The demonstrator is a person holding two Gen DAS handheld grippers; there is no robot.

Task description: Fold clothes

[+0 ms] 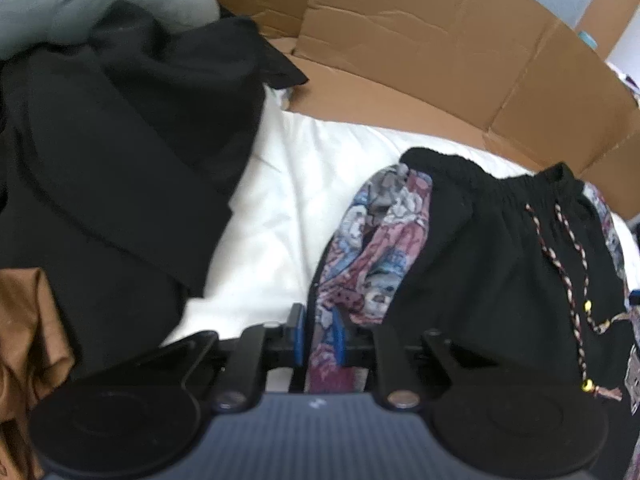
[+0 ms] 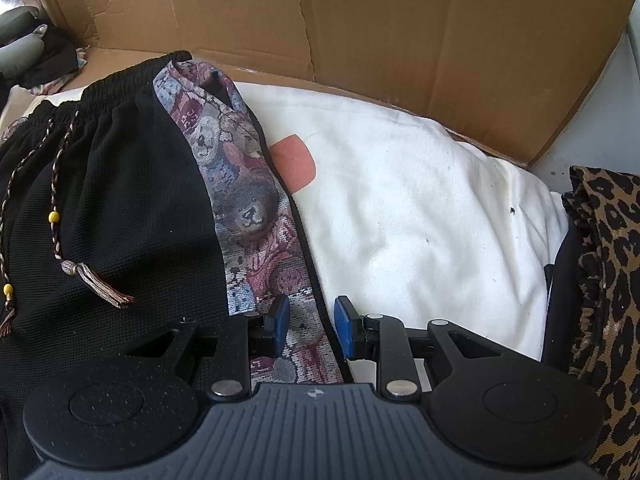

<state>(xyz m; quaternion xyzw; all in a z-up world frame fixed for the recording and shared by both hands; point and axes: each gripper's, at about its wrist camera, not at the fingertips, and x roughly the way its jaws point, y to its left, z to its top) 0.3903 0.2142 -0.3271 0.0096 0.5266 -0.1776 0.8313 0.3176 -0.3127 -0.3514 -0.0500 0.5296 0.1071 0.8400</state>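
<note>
Black shorts with bear-patterned side stripes and a braided drawstring lie flat on a white sheet, waistband away from me. My left gripper is shut on the left patterned stripe, which fills the narrow gap between its blue pads. In the right wrist view the same shorts fill the left half. My right gripper sits on the right patterned stripe, its pads a little apart with the stripe's edge filling the space between them.
A heap of black clothes lies left of the shorts, with brown cloth and a grey garment beside it. Cardboard walls stand behind. A leopard-print fabric lies at the right edge. White sheet extends right of the shorts.
</note>
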